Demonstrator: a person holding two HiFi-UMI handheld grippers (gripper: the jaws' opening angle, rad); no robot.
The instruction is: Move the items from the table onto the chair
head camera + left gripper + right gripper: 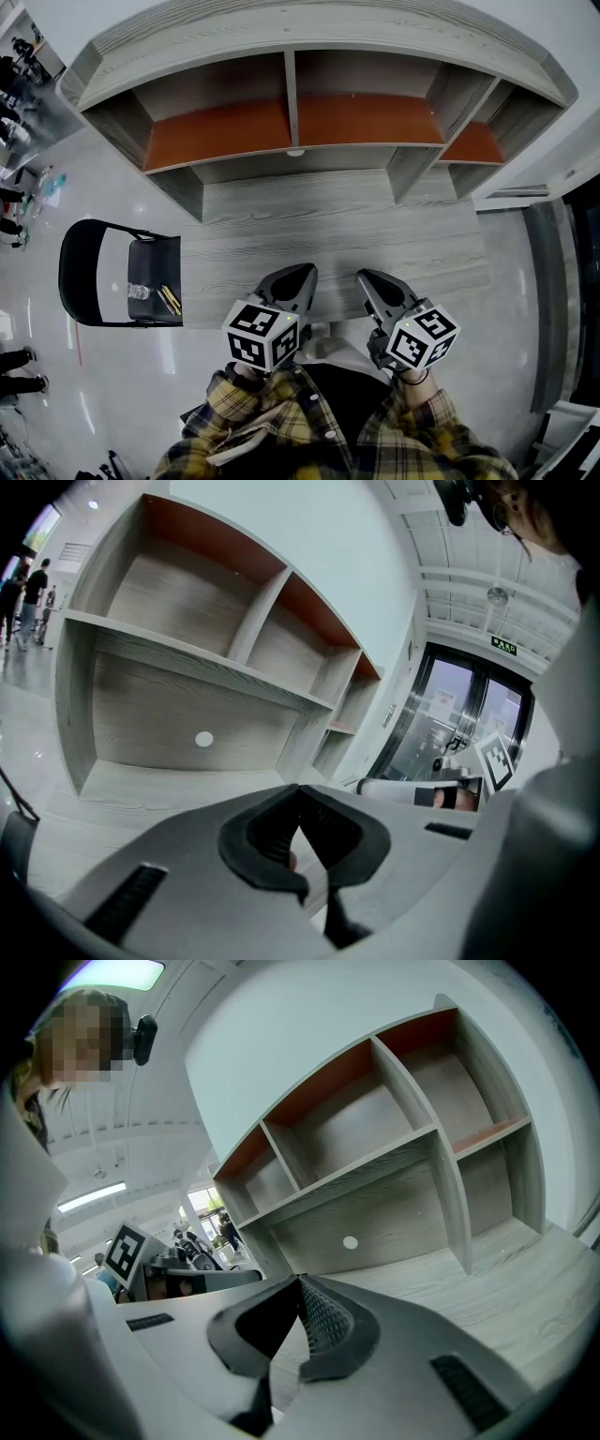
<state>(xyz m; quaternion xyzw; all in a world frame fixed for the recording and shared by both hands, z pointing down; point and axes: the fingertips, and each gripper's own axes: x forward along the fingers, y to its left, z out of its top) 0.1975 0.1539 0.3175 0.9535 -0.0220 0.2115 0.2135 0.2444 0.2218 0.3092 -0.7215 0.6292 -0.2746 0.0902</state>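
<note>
Our left gripper [302, 274] and right gripper [367, 277] hover over the counter [328, 234], fingers closed on nothing. The items [168, 299] lie on the chair [82, 272] seat, so the job looks done to us. We'd best keep both hands quiet.

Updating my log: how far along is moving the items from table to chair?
Looks done: a clear item and yellow sticks lie on the chair seat; the table shows nothing left on it. In hand: nothing, the left hand-held gripper and right hand-held gripper are shut, empty. Left: nothing visible.
</note>
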